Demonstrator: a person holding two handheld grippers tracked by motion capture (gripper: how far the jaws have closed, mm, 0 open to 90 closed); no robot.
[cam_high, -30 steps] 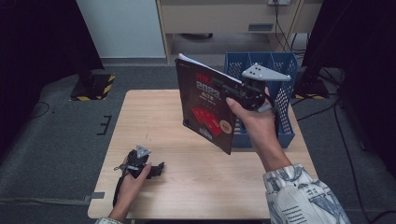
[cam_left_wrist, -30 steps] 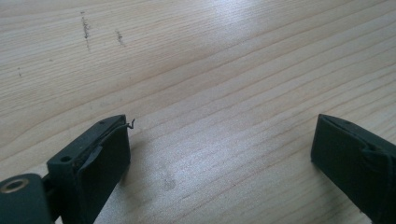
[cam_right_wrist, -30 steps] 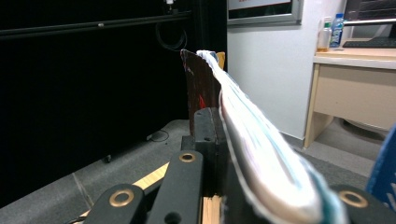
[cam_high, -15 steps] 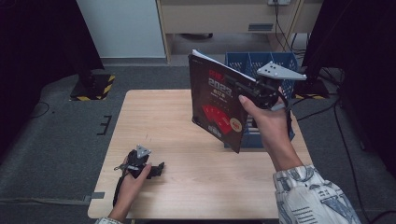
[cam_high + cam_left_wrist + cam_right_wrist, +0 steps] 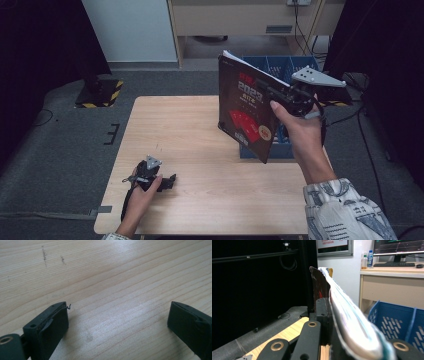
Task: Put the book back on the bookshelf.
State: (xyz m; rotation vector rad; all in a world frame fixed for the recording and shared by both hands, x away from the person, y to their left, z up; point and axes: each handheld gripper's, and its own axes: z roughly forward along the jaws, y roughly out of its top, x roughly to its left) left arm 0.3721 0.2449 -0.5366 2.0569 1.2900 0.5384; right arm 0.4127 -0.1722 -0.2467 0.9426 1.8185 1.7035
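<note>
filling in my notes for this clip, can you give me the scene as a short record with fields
held thing: book with a dark red cover, upright in the air, clamped at its edge
right gripper: shut on the book, raised beside the crate
left gripper: resting on the table, fingers wide apart, nothing between them
crate: blue crate at the table's far right edge, behind the book
table: light wooden table

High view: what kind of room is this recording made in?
Probably an office or lab set up for recording: a light wooden table on grey carpet, a blue slotted plastic crate beside it, and a beige desk carrying a monitor and keyboard.
</note>
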